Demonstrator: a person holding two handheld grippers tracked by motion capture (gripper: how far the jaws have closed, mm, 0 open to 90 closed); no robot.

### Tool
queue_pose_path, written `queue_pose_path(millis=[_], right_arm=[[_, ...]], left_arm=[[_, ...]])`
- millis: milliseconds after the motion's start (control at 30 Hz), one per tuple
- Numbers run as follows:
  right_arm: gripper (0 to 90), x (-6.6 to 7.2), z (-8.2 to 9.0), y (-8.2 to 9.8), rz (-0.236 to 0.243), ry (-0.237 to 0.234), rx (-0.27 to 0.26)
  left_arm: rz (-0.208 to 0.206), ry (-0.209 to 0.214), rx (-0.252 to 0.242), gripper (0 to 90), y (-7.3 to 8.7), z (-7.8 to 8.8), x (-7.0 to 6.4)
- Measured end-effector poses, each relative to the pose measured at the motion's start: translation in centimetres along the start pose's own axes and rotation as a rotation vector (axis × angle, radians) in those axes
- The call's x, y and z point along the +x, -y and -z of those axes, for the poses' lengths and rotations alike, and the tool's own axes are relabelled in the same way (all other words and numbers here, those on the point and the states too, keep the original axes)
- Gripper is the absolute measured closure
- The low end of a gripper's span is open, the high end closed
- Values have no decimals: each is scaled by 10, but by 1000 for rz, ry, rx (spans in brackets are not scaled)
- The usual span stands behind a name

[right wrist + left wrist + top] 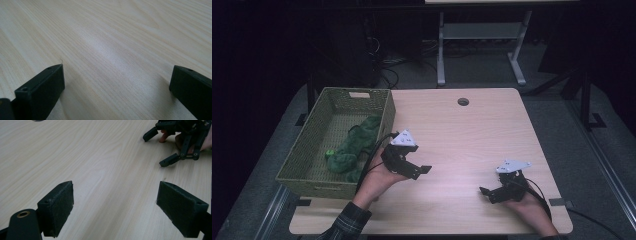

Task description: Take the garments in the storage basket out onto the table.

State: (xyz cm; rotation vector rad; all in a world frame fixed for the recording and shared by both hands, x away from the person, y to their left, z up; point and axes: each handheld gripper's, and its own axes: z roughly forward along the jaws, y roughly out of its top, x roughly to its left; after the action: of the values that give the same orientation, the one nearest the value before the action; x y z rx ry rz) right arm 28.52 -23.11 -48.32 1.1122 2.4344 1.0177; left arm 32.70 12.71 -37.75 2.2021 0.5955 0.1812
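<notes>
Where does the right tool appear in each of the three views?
High view: the right tool is at lower right, near the front edge of the table.
Left gripper view: this tool is in the upper right corner, open.
Right gripper view: this tool rises from both bottom corners.
Shared landmark: the pale wooden table.

Light wood surface [472, 135], grain running lengthwise; round cable hole [463, 102] near far edge. Dark tape patch [558, 202] at near right edge, another [302, 202] at near left. Grey carpet floor [552, 115] around. Beyond surface: white frame legs [441, 50] of second desk, crossbar between them, tangle of black cables [387, 67] on floor to their left. Dark stand base [592, 120] at right. Background dim, details unclear.
</notes>
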Motion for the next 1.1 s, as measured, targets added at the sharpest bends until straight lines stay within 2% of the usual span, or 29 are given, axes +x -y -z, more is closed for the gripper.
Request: queue_pose_path(millis=[467,867,1100], right_arm=[[0,0,0,0,0,0,0],[0,0,0,0,-2,3,0],[0,-1,2,2,-4,4,1]], left_arm=[[3,0,-2,138,-12,17,12],[-8,5,13,137,-22,34,31],[3,-3,-8,138,-22,42,41]])
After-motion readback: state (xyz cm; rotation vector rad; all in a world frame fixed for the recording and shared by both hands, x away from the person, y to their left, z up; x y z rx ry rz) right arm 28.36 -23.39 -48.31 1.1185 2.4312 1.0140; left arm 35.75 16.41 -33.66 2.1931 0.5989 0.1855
